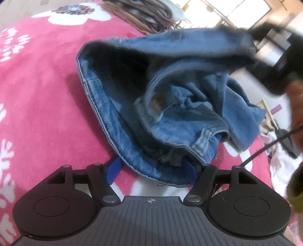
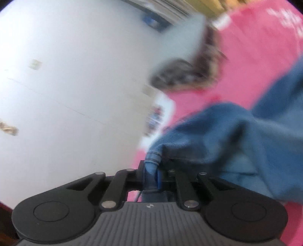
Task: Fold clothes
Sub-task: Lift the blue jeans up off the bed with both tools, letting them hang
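Blue denim jeans (image 1: 161, 106) lie bunched on a pink flowered blanket (image 1: 41, 90). My left gripper (image 1: 151, 170) is open, its blue pads (image 1: 113, 170) wide apart, with the jeans' near edge lying between them. My right gripper (image 2: 151, 176) is shut on a hem of the jeans (image 2: 217, 132) and holds that part lifted above the blanket (image 2: 255, 47). In the left wrist view the right gripper (image 1: 274, 62) appears blurred at the upper right, with the denim stretched up to it.
A striped brown-and-grey garment pile (image 1: 144, 17) lies at the far end of the blanket; it also shows in the right wrist view (image 2: 189, 72). A white wall (image 2: 75, 85) fills the left of the right wrist view. A bright window (image 1: 236, 11) is behind.
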Demonstrator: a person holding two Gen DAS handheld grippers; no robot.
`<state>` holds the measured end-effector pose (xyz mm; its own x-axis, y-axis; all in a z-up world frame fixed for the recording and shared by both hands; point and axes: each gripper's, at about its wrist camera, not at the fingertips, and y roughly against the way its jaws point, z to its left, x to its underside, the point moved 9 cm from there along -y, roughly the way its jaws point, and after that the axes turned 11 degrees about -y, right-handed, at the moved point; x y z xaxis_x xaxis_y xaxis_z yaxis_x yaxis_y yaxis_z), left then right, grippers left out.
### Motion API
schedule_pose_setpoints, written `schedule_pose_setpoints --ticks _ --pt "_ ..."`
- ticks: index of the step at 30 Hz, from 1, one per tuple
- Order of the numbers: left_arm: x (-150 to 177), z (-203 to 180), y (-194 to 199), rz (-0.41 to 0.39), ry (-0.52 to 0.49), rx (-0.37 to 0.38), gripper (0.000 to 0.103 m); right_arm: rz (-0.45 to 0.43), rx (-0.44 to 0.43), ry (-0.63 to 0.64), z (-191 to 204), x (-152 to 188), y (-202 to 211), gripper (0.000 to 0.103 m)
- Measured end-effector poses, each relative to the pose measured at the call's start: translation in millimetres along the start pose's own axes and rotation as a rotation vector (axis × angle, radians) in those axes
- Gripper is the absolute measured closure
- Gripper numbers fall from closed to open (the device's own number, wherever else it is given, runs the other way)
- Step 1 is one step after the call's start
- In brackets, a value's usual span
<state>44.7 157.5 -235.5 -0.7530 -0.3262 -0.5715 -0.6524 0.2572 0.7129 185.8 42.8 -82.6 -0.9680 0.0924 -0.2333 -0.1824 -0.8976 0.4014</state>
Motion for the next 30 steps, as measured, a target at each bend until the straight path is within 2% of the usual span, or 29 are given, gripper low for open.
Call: schedule_pose_setpoints --ticks 6,10,14,19,22,26,28,30 --pt "-3.5 -3.1 5.8 -0.037 -0.050 -0.041 0.025 -0.063 -0.108 0.049 54.1 0.9 43.2 0.089" --pt "-7.0 -6.0 13.3 -0.073 -0.064 -0.037 0.023 -0.101 -0.113 0.085 65.3 4.7 59.1 0.089" --pt "-9.1 -9.7 30.4 -0.139 -0.068 0.029 0.018 -0.150 -0.116 0.102 71.8 7.3 90.0 0.089" --pt "-5.0 -18.8 53.1 -0.200 -0.124 0.130 0.015 -0.210 -0.134 0.086 69.5 -6.4 111.0 0.089" --pt "-11.9 -38.1 46.4 -0.220 -0.146 0.148 0.008 -0.219 -0.134 0.081 66.0 -7.3 115.6 0.089" --pt "-20.9 -60.4 39.3 -0.239 -0.184 0.204 0.006 -0.226 -0.113 0.102 64.7 -2.8 118.1 0.089" --pt "-22.3 -69.6 36.1 -0.241 -0.195 0.203 0.005 -0.228 -0.116 0.098 64.1 -1.4 120.5 0.089" --pt "-20.8 -72.9 31.5 -0.232 -0.214 0.169 0.005 -0.227 -0.121 0.098 65.2 0.6 123.4 0.089"
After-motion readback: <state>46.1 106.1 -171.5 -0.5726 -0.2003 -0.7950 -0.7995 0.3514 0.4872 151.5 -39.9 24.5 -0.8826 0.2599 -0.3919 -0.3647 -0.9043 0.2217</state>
